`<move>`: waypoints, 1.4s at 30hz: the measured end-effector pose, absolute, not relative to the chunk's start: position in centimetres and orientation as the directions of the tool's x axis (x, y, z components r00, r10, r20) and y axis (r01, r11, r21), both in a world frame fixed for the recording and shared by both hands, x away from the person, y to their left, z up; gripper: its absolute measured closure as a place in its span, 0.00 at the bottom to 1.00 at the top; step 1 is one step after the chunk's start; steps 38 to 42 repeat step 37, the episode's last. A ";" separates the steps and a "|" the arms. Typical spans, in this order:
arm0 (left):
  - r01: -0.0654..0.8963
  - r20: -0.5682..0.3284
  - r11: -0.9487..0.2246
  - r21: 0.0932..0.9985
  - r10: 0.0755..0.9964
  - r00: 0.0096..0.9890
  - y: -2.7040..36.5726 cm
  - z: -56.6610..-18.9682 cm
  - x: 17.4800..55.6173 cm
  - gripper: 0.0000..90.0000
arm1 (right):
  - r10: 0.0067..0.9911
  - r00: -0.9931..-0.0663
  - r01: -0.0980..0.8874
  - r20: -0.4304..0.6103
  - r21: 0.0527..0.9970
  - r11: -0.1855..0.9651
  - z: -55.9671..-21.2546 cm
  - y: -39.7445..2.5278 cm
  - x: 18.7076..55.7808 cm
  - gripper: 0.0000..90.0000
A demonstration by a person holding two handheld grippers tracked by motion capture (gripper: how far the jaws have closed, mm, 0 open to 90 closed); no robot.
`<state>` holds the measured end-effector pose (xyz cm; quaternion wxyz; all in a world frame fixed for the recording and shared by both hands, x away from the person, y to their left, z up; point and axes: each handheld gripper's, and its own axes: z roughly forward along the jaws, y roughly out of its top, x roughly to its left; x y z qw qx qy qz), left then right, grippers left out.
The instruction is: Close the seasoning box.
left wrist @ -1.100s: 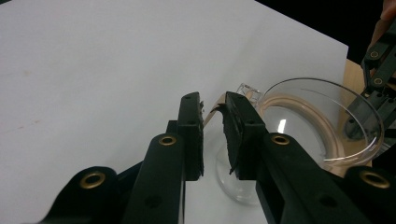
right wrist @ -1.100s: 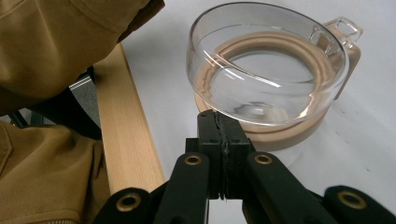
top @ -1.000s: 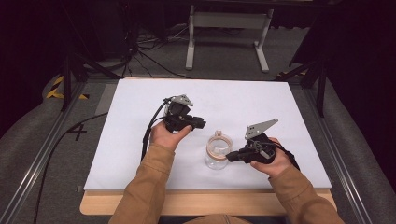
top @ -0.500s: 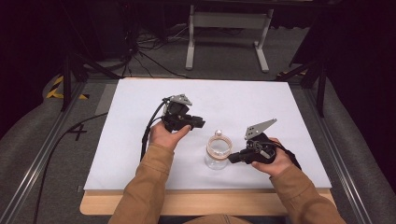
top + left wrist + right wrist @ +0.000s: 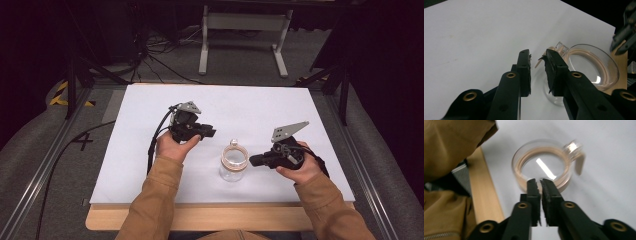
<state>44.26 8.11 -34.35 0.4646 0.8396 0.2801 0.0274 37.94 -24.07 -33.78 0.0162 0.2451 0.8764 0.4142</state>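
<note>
The left gripper (image 5: 209,133) is held above the white table (image 5: 150,170) in the person's left hand (image 5: 172,146), its jaws pointing toward the person's right. In the left gripper view (image 5: 537,72) the jaws stand a small way apart with a clear gap between the pads, and nothing is caught between them. The pad edges look frayed.

The right gripper (image 5: 252,161), in the right hand (image 5: 295,167), points toward the person's left at the jar. In the right gripper view (image 5: 540,200) its jaws are nearly together, only a thin slit between the pads, and they hold nothing. The tips sit at the near rim of the jar; whether they touch the glass cannot be told.

The thing between the two tools is a small clear glass jar (image 5: 234,162) with a tan ring round its mouth and a small knob or clasp at its far rim (image 5: 233,143). It stands upright on the white table, near the front edge, between the two hands. In the left gripper view the jar (image 5: 589,67) lies just beyond and to the right of the jaws, its mouth open and a tan tab sticking out at the clasp side. In the right gripper view the jar (image 5: 544,165) sits straight ahead of the jaws, blurred, with a bright streak of light reflected inside.

Tan sleeves (image 5: 155,200) cover both forearms; a sleeve (image 5: 451,147) fills the left of the right gripper view
</note>
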 end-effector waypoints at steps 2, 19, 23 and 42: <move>0.452 -0.208 -0.408 0.793 0.517 0.831 9.0 -34.4 43.9 0.81 | 0.458 -0.875 0.402 0.158 0.764 0.504 -33.1 -24.6 38.5 0.85; 0.490 -0.173 -0.380 0.784 0.626 0.761 13.3 -36.5 43.4 0.74 | 0.680 -0.732 0.417 0.042 0.818 0.398 -33.8 -30.9 44.3 0.58; 0.507 -0.168 -0.388 0.769 0.644 0.747 13.6 -38.0 44.3 0.72 | 0.720 -0.692 0.463 0.041 0.791 0.399 -35.6 -32.3 45.7 0.54; 0.556 -0.196 -0.374 0.742 0.672 0.714 13.7 -39.6 45.3 0.69 | 0.772 -0.627 0.597 0.105 0.701 0.390 -40.4 -33.7 47.5 0.51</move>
